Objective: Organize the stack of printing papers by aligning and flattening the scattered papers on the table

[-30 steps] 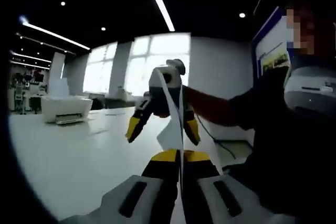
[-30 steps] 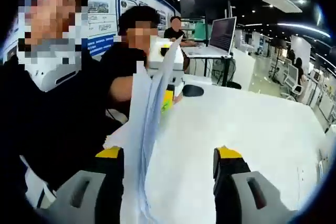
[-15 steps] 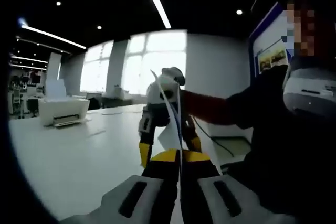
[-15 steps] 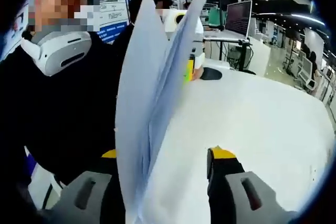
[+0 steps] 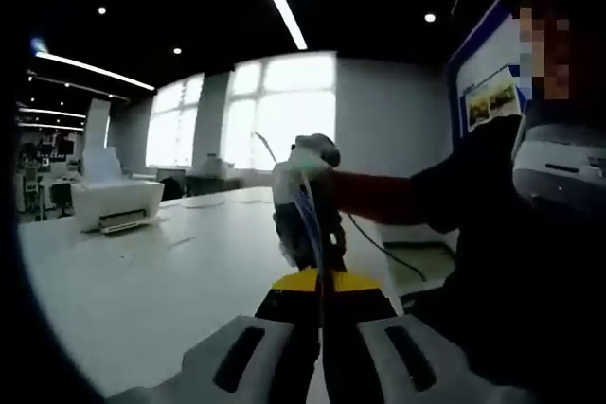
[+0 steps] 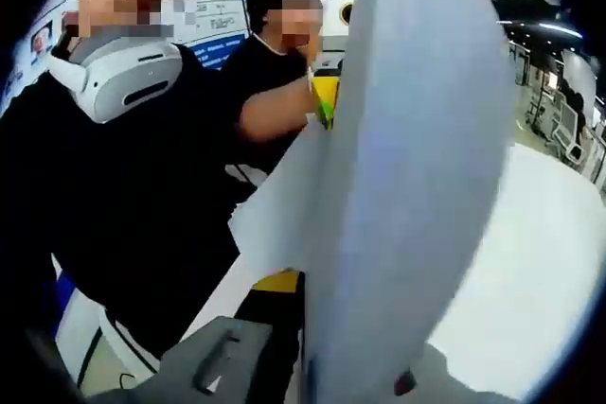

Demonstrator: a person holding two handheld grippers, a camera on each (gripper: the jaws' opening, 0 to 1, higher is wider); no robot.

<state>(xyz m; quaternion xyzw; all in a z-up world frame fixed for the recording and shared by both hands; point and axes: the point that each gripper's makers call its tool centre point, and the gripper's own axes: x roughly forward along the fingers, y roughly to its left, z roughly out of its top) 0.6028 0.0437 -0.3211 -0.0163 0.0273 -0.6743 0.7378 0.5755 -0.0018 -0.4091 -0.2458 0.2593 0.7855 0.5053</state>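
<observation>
White printing papers (image 6: pixel 398 196) stand on edge above the tabletop (image 5: pixel 142 300), held between two hand-held grippers that face each other. In the left gripper view, the left gripper (image 5: pixel 325 283) has its yellow-tipped jaws drawn close together with the papers' thin edge (image 5: pixel 312 234) caught between them. Straight ahead along the sheets, the right gripper (image 5: pixel 305 205) meets the far end of the stack, carried by the person's forearm (image 5: pixel 379 198), which reaches in from the right, roughly level. In the right gripper view, the broad sheets rise from the bottom and cover the right-hand jaw, so how far that gripper is closed cannot be told; its left-hand jaw lies just beside the papers. The left gripper's yellow tip (image 6: pixel 325 101) peeks past the papers' far edge. A printer (image 5: pixel 118 203) sits far back on the tabletop.
</observation>
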